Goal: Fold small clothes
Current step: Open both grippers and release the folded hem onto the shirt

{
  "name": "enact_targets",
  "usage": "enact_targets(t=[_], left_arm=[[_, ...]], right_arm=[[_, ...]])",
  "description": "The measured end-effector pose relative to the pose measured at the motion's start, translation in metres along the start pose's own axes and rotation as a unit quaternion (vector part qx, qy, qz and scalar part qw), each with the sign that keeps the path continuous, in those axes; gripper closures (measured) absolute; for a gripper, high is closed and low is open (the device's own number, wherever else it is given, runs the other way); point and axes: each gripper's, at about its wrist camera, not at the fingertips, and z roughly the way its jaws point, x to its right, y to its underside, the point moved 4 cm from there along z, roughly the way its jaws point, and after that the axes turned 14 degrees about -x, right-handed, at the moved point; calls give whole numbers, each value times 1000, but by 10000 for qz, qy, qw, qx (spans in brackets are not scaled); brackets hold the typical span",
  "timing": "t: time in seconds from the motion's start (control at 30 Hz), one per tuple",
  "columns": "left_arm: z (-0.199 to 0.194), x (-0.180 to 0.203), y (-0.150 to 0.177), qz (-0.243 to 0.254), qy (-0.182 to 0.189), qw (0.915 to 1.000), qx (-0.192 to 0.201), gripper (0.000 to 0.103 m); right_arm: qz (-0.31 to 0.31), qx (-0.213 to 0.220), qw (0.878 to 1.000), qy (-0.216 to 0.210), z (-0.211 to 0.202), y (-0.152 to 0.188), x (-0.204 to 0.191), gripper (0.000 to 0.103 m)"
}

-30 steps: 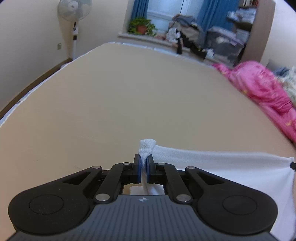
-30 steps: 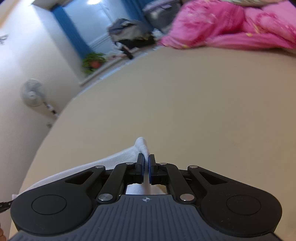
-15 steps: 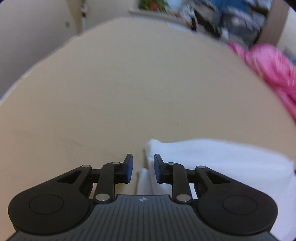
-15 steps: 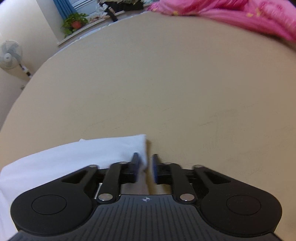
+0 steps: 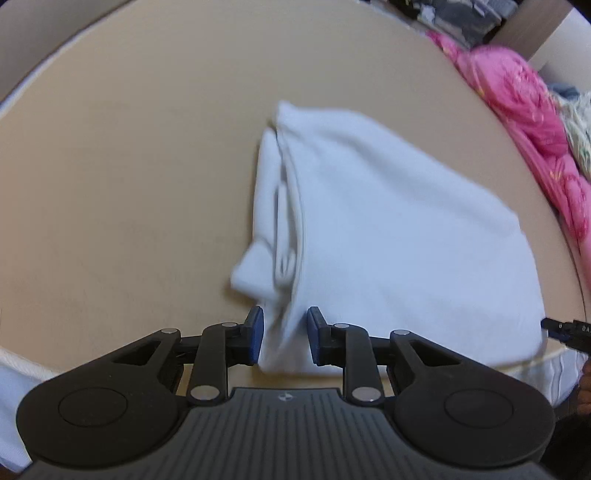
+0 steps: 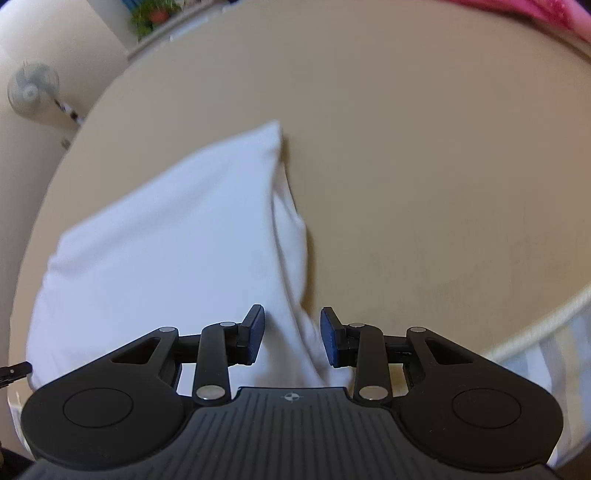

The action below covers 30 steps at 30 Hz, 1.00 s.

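A white garment (image 5: 388,240) lies folded over on the beige bed (image 5: 129,166), its left edge showing stacked layers and a small rolled corner. My left gripper (image 5: 285,317) stands open above the near end of that edge; the cloth shows between the pads without being pressed. In the right wrist view the same garment (image 6: 166,251) spreads to the left, its right edge running down between the jaws of my right gripper (image 6: 292,314). Those jaws are opening and the pads are clear of the cloth. Both views are slightly blurred.
A pink duvet (image 5: 517,92) is heaped along the bed's far right side. The mattress's near edge (image 6: 535,328) curves past just right of my right gripper. A standing fan (image 6: 31,90) and a potted plant (image 6: 155,14) are beyond the bed by the wall.
Both grippers were shut on the garment's corners, then let go and pulled back toward the near edge, tilting downward. The garment now lies folded on the bed.
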Motion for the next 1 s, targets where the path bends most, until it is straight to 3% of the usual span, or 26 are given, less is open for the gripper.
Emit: enact_targets(t=[0.1,0.17,0.2,0.27,0.33,0.4,0.47,0.5,0.57,0.67,0.73,0.87,1.0], left_arm=[[9,0,4,178,-129,9994,-264,97],[3,-3,6,187,-101,9997,-149,99],[-6,-4,7,168,37,9999,6,99],[-16,-6,16,143,176,9997,136,99],[-9,-10,21,-19,125,9999,-96,99],[6,-14,20,-46,-115,9991,-416,99],[13,-10,19,27,-258,9981,-551,98],[11,-10,17,-1,-214,9985,-497,96],[-4,-9,14,-80,-161,9998,-79,96],[-35,-2,4,146,-68,9969,764,95],[-43,12,3,426,-59,9934,1059,95],[-32,40,-4,831,-348,9892,1154,95],[-19,40,7,791,-579,9911,905,95]], right_arm=[[-83,-116,9999,14,3,9,3,68],[-197,-148,9997,-70,0,12,2,94],[-260,-29,9996,-101,-5,13,1,99],[-268,322,9985,-345,-25,21,7,100],[-90,567,9967,-576,-40,22,15,100],[-22,378,9987,-346,-32,23,20,100],[-234,-82,9997,62,-11,25,18,100],[-351,-264,9989,182,-3,26,16,99],[-427,-136,9983,378,-6,26,16,94],[-518,846,9929,657,-40,22,12,89],[-561,1221,9901,397,-53,20,8,89],[-909,1080,9899,-98,-44,19,-9,89],[-1301,761,9883,216,-20,18,-24,82]])
